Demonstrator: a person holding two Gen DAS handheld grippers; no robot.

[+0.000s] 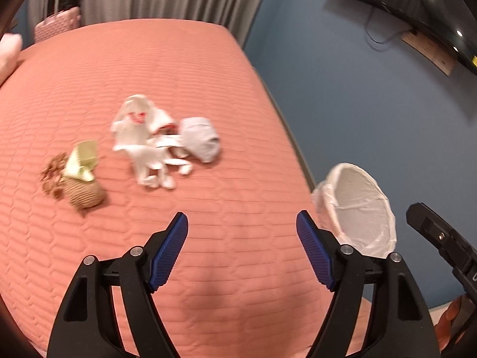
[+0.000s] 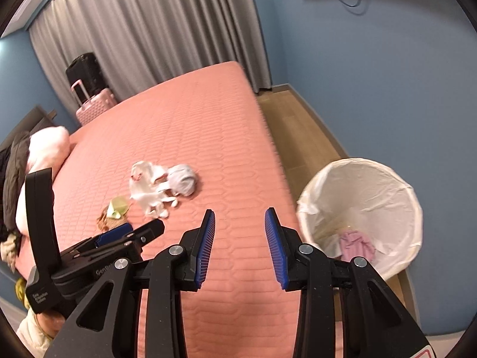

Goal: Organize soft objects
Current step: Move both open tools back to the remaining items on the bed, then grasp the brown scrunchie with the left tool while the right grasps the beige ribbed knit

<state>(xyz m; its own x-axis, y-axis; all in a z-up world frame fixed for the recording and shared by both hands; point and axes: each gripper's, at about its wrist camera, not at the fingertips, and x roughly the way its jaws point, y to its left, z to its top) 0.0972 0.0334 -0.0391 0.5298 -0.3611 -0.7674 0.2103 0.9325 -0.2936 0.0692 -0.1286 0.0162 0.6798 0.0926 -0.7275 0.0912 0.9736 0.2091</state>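
We are holding the left gripper (image 1: 242,249) and the right gripper (image 2: 240,246) above the near end of a bed (image 2: 193,125), both with jaws released and nothing between the blue pads (image 1: 170,253). Nothing is standing between either pair of jaws and the soft items ahead. Off to the right of the right jaws, beside the bed's edge, a bin (image 2: 362,208) lined with a white bag is sitting on the floor, and a pink cloth (image 2: 356,244) is lying crumpled inside it. In the left wrist view that bin (image 1: 357,205) is showing just beyond the right finger, with part of the right gripper at the far right edge.

Ahead of the left jaws and slightly left, a white garment (image 1: 143,137) is lying spread on the cover, touching a pale grey bundle (image 1: 201,140) on its right. Further left, apart from these, a brown knitted piece (image 1: 82,192) is lying under a light green cloth (image 1: 82,161). From the right gripper, the same cluster is lying ahead and to the left of the jaws, well apart from them.

We are seeing a quilted salmon cover on the bed, grey curtains (image 2: 149,29) beyond it, blue walls, a pink suitcase (image 2: 95,104) with a black one (image 2: 85,73) behind it, and pale pillows (image 2: 44,149) at far left
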